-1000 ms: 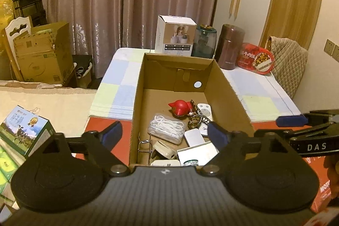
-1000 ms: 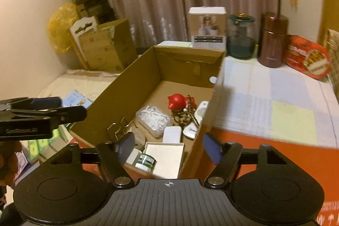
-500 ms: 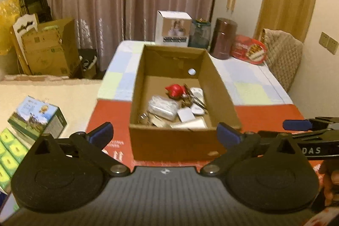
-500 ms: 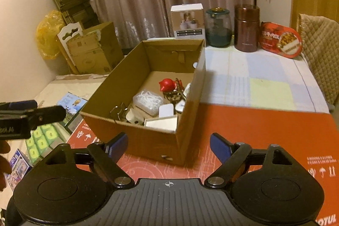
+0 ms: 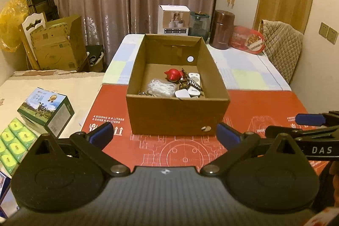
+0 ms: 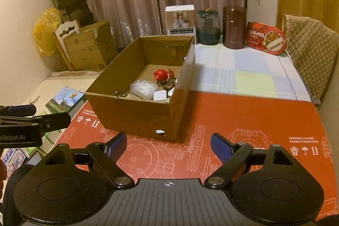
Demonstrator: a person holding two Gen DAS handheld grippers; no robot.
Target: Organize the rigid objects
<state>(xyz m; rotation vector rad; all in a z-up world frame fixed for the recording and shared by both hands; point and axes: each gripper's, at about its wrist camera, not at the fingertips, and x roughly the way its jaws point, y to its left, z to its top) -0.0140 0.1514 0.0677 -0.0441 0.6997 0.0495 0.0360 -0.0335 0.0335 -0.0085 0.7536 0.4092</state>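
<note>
An open cardboard box [image 5: 178, 113] [image 6: 137, 113] stands on a red sheet. Inside lie a red figurine [image 5: 173, 74] [image 6: 160, 74], a clear bag of white pieces [image 5: 160, 87] [image 6: 144, 88], a white charger [image 5: 182, 94] [image 6: 160, 95], a white remote [image 5: 194, 77] and a tangle of keys [image 5: 186, 83]. My left gripper [image 5: 164, 133] hovers open before the box's near wall, with nothing between its fingers. My right gripper [image 6: 169, 145] is open and empty too, off the box's near right corner. Each view catches the other gripper's fingers [image 5: 309, 119] [image 6: 20, 110] at its edge.
The red printed sheet [image 5: 264, 111] covers the near tabletop, a checked cloth [image 5: 243, 75] the far part. At the back stand a white carton [image 5: 173, 19], a green jar [image 5: 199, 22], a brown canister [image 5: 222, 30] and a red tin [image 5: 249, 40]. A milk carton box [image 5: 45, 111] lies left.
Both grippers have drawn back from over the box, so it now sits further off and whole in view. Both pairs of jaws have spread wider. The near wall now hides the flat white box.
</note>
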